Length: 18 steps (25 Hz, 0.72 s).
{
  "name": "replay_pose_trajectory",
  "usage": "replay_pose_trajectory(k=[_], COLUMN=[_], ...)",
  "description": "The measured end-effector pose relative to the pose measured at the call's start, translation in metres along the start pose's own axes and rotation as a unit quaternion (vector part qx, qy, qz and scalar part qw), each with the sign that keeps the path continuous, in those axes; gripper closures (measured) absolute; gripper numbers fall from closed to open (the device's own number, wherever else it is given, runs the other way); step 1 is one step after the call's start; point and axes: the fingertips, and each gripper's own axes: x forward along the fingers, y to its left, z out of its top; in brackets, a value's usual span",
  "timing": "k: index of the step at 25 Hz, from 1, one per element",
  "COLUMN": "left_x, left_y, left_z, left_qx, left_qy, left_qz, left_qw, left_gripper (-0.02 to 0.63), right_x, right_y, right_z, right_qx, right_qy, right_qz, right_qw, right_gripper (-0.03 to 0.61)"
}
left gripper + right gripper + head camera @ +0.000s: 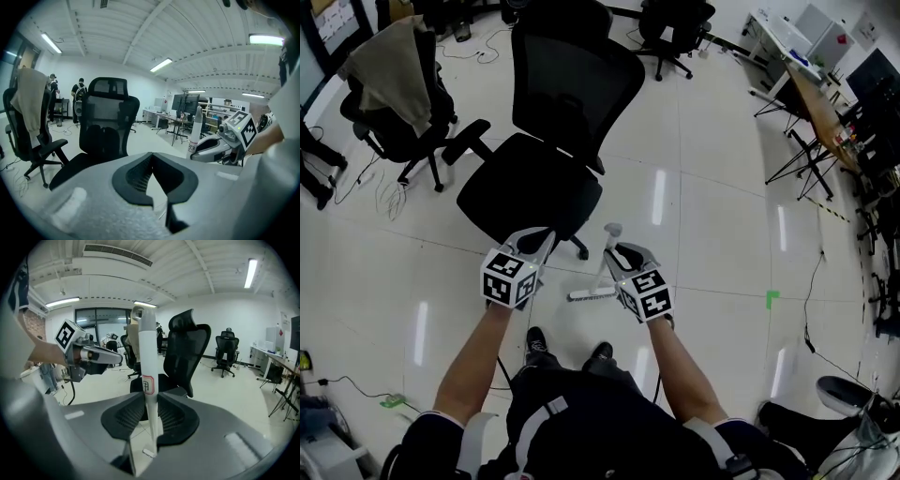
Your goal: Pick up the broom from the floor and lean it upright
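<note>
Standing near upright, white broom (146, 357), handle end up, head down by the floor (712, 234), clamped in right hand-held gripper (147, 398), left hand-held gripper (151, 157) closed, empty, facing black office chair (546, 178)

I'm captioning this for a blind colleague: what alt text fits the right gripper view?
The right gripper grips a white broom handle upright between its fingers, a red-outlined label just above them. Behind stands a black office chair on a pale floor; the left gripper with its marker cube shows at the left.
</note>
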Motion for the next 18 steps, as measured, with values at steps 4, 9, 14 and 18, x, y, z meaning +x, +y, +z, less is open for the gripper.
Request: replay_pose_trajectory(k=[4,9,14,18], left_x=[-0.022,-0.037,-0.052,-0.061], left_y=[0.034,0.062,0.079,0.093], left_z=[-0.006,-0.011,-0.022,-0.028], left_qx=[-0.001,-0.007,-0.016,-0.038], left_qy=[0.005,0.002,0.012,0.012], left_qz=[-0.015,-0.026,-0.035,-0.021], left_qw=[0.9999,0.9996,0.9992,0.999], left_gripper=[0.614,0.614,0.614,0.614], right_x=[0.046,0.096,0.141,0.172], right_y=[0.038,0.067,0.078,0.074], right_z=[0.004,0.013,0.044,0.061], right_qx=[0.009,0.004,-0.001,-0.013], right_qy=[0.021,0.038,0.032,0.034], right_qz=[0.012,0.019,0.021,0.026], right_qw=[1.0,0.999,0.999,0.999], right_gripper=[0.488,0.488,0.488,0.488])
